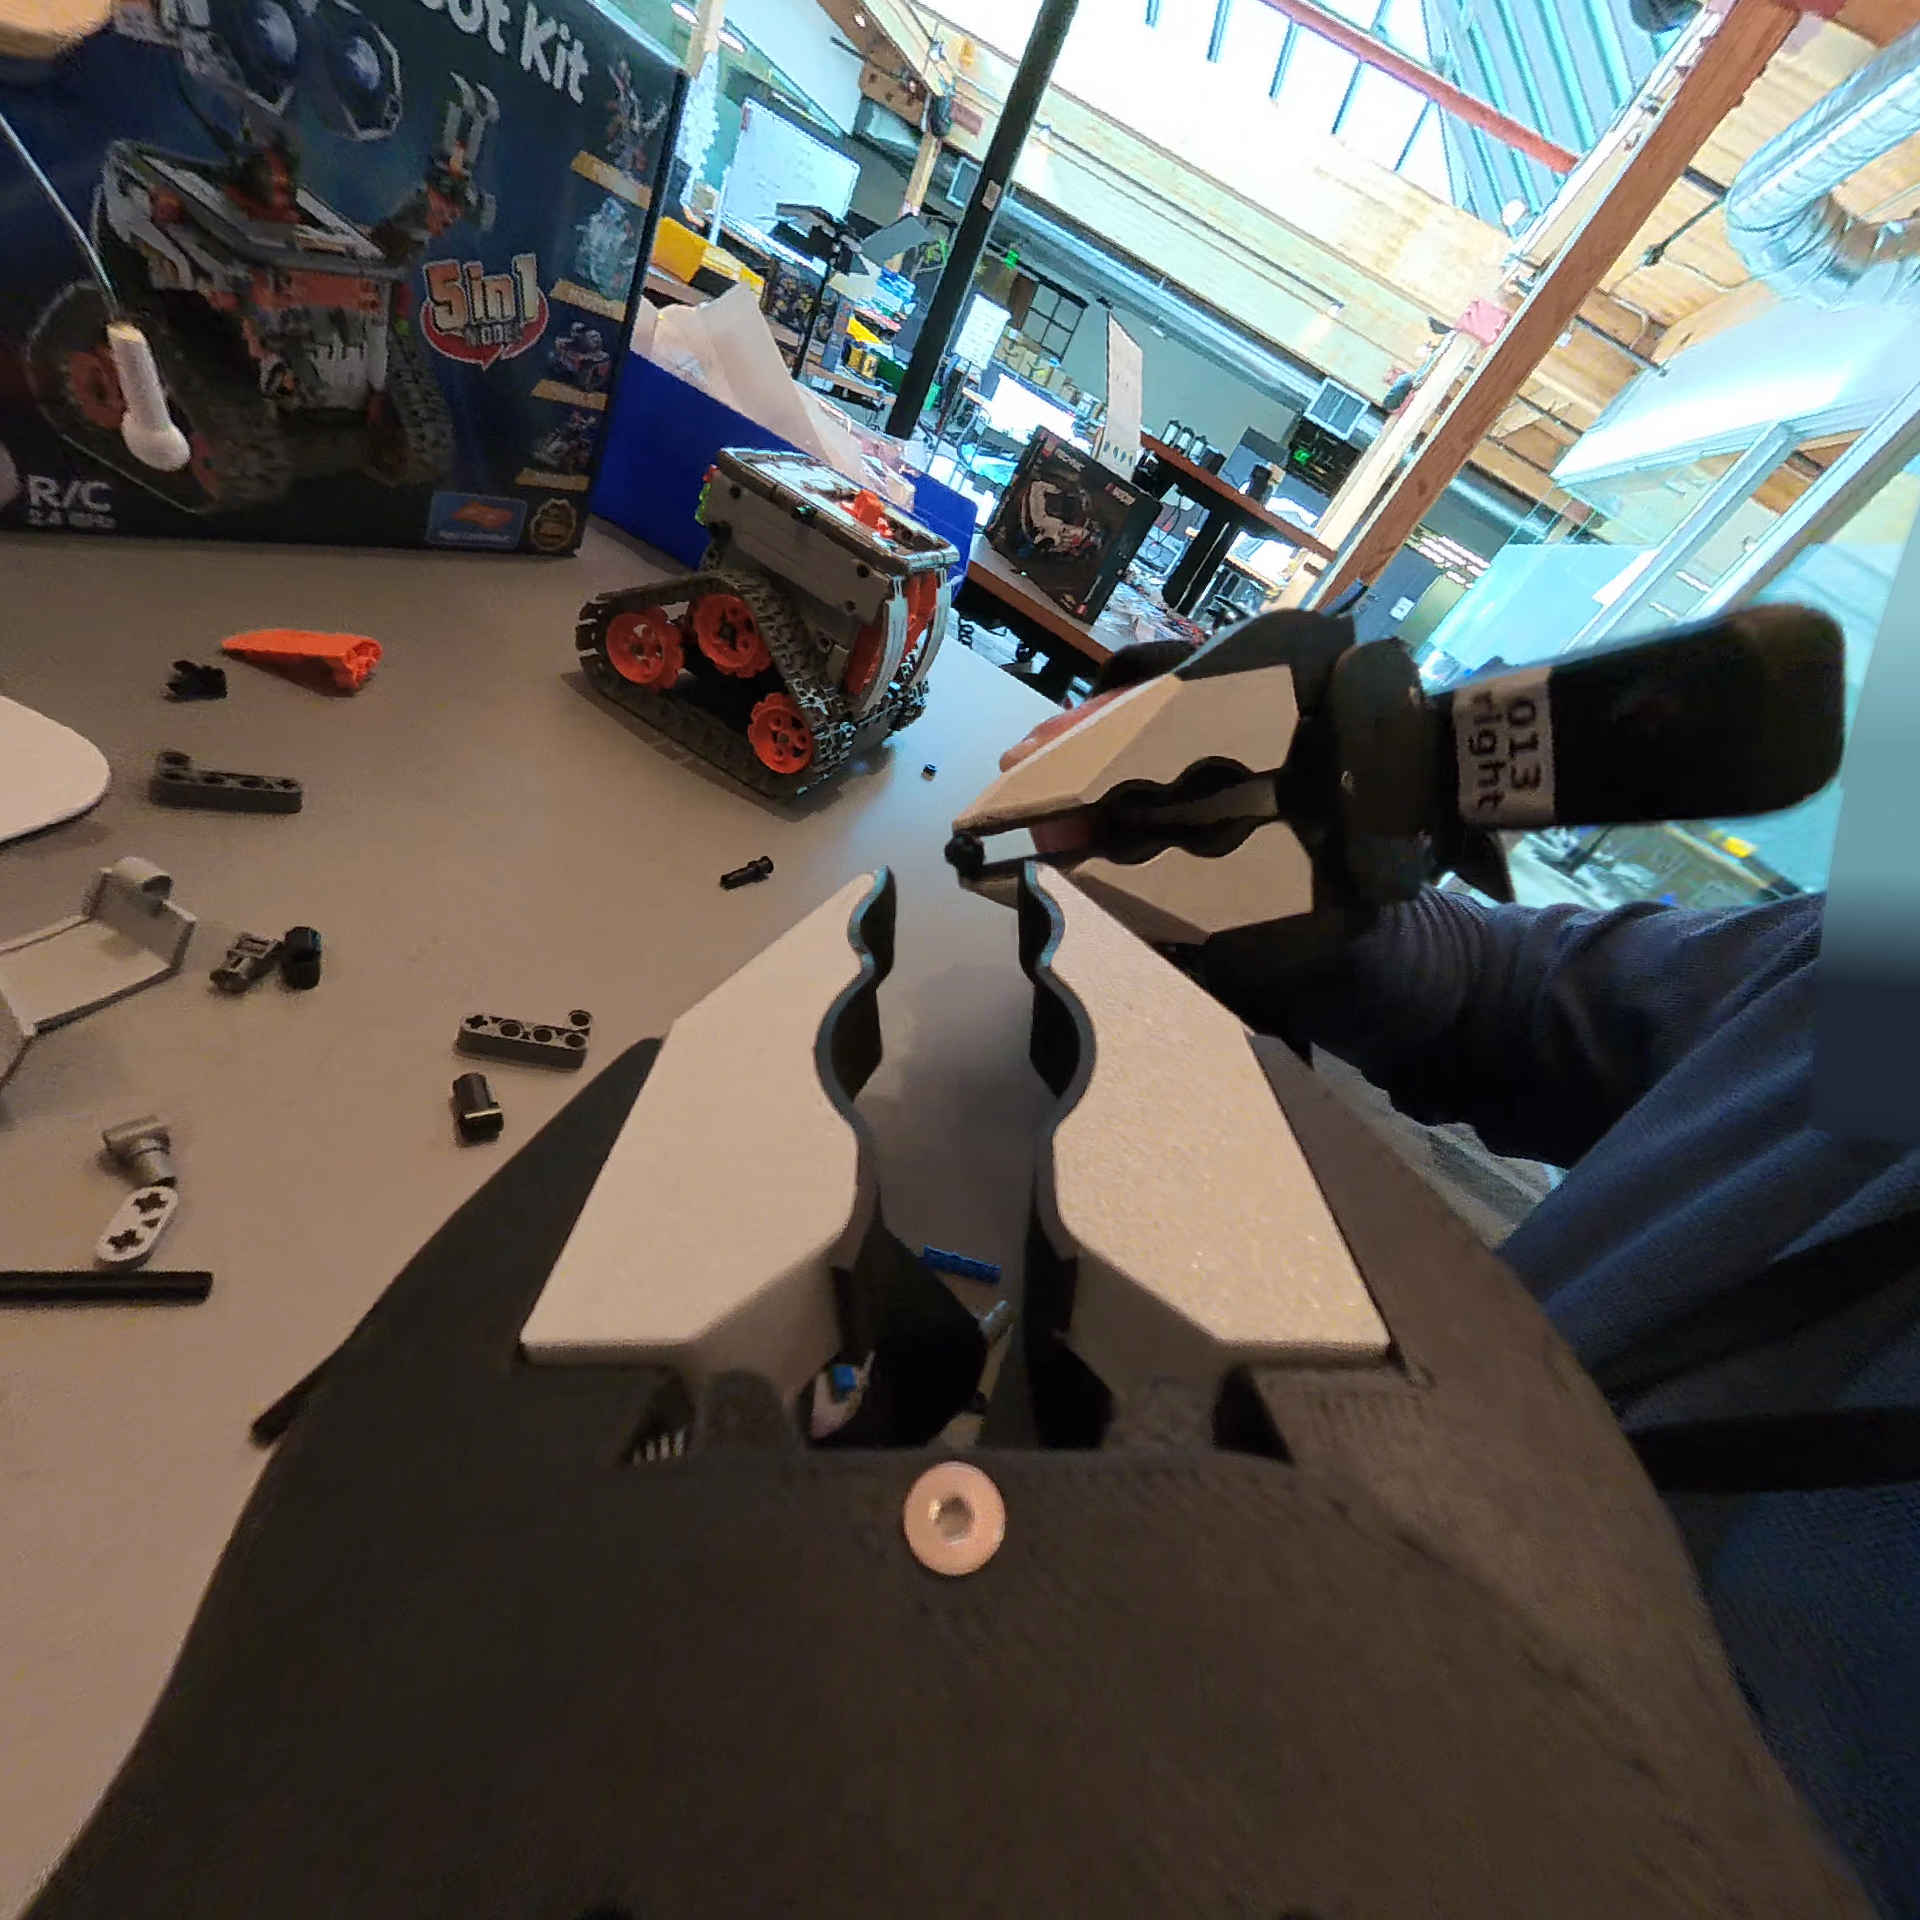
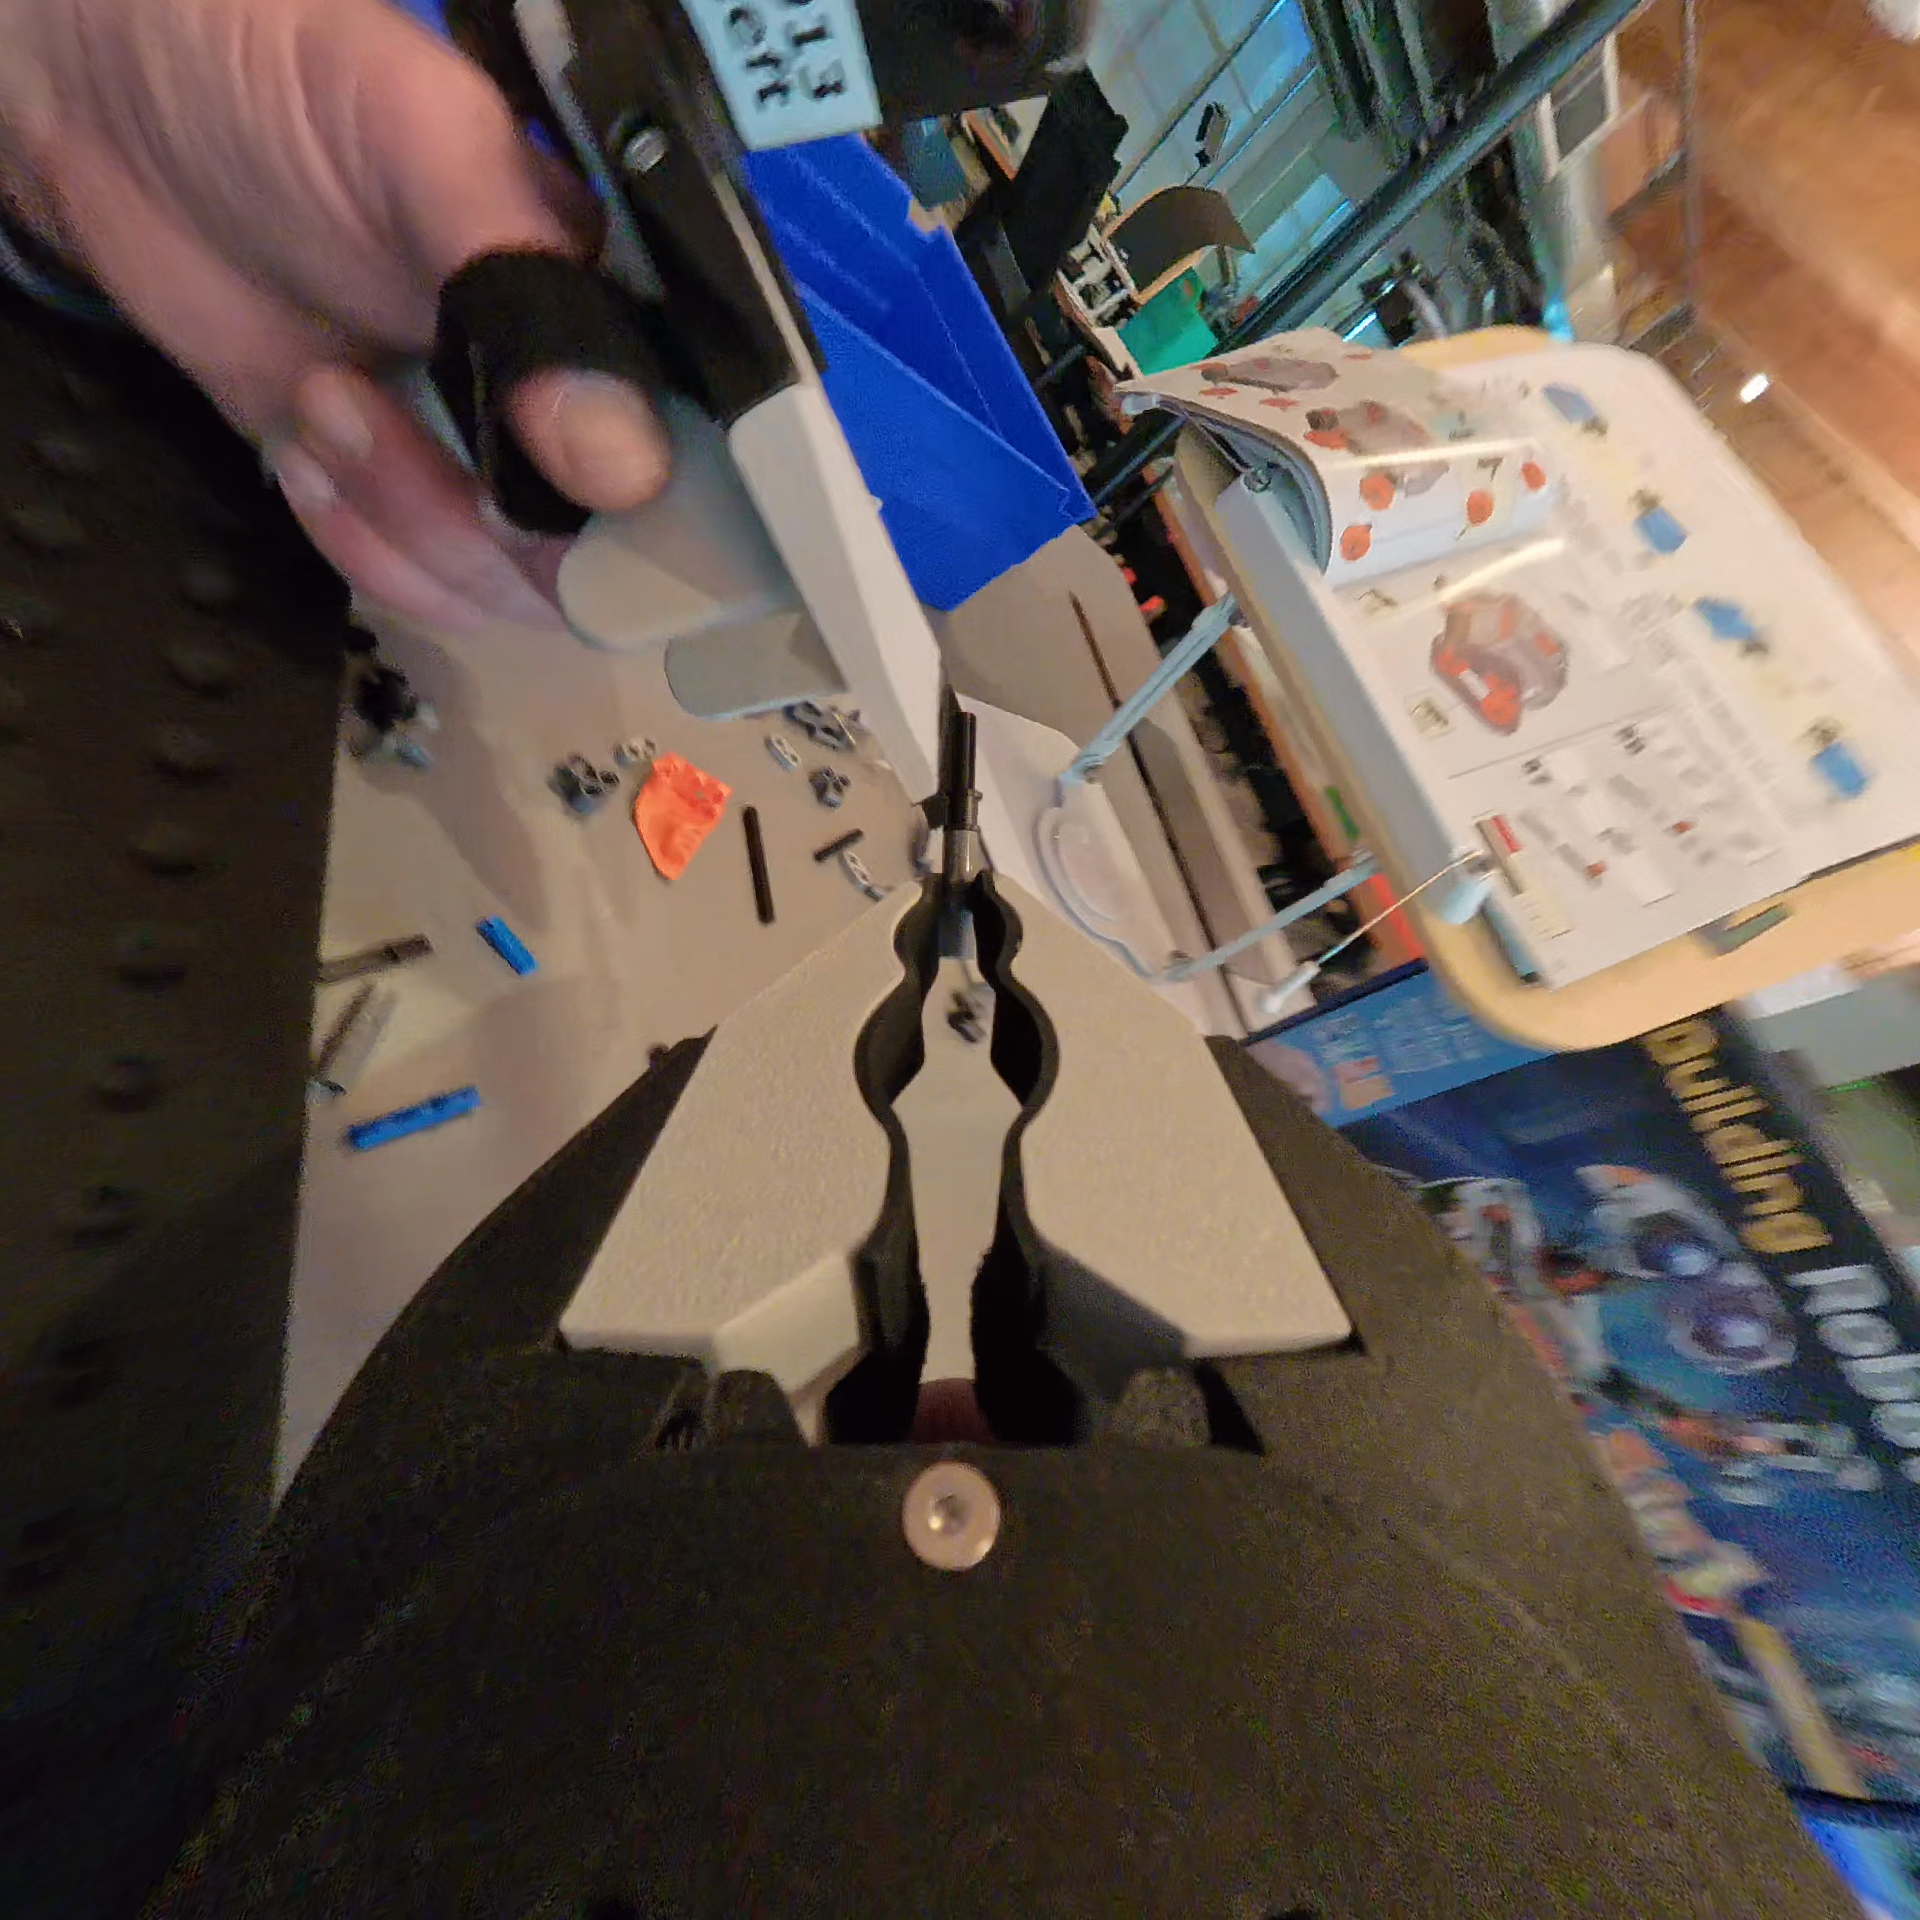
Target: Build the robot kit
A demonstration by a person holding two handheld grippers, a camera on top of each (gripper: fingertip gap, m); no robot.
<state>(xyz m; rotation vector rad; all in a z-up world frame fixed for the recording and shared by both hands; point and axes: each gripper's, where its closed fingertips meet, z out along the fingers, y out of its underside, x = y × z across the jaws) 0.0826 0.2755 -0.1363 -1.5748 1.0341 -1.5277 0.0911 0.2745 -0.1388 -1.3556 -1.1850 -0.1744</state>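
Grippers held close together above a grey table (image 1: 436, 852).
A small black pin (image 2: 958, 800) is pinched at the tips of the right gripper (image 2: 956, 904); the left gripper (image 1: 956, 894), jaws parted and apparently empty, is poised just beside it, a tracked toy robot (image 1: 769, 644) beyond.

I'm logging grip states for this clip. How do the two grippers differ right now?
The left gripper stands open with nothing between its fingers; the right gripper is shut on a small black pin at its tips. The left gripper points across the grey table, while the right gripper lies crosswise just ahead of its tips. Both have grey fingers with wavy black pads.
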